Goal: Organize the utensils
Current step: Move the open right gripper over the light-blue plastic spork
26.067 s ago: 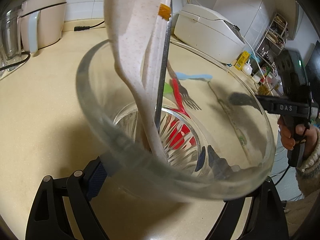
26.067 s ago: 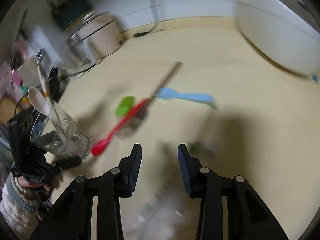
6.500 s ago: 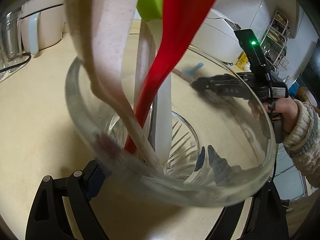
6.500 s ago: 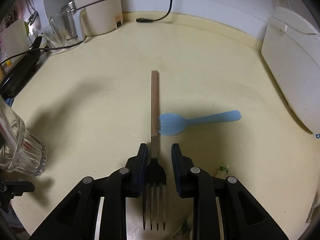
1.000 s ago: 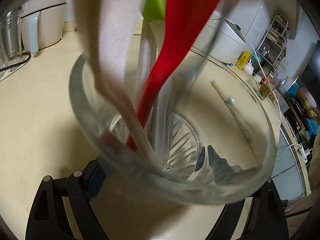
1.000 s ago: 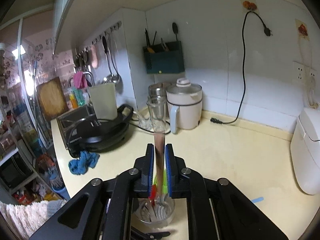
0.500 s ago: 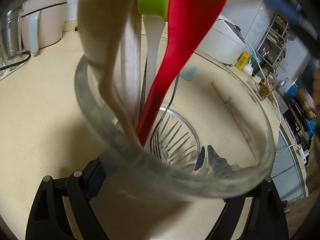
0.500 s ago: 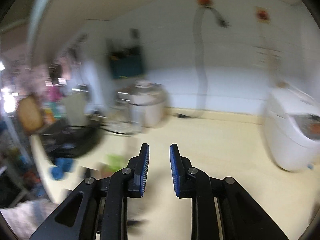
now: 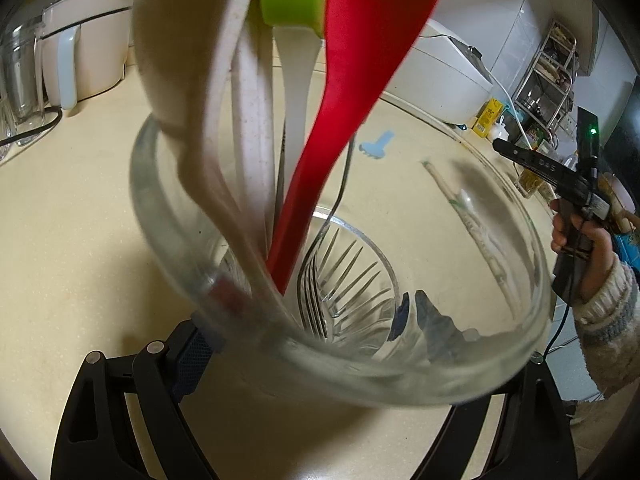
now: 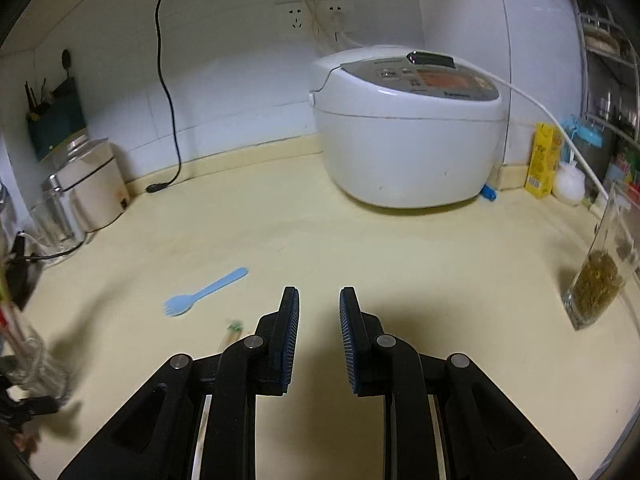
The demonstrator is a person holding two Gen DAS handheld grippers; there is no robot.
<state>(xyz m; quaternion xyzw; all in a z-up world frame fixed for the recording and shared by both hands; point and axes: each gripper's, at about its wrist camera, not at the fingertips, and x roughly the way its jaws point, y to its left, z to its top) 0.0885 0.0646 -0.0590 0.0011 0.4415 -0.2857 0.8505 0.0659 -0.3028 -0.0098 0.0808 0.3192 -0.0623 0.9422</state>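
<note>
glass (image 9: 400,364): upright, holds red spoon (image 9: 352,92), fork (image 9: 320,296) | blue spork (image 10: 202,293): flat on counter

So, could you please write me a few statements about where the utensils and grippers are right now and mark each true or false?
1. The clear ribbed glass is clamped by the left gripper. True.
2. The metal fork stands tines-down inside it. True.
3. The right gripper holds the pale blue plastic spork. False: its jaws are empty; the spork lies on the cream counter.
4. The red spoon lies on the counter. False: it stands in the glass.
</note>
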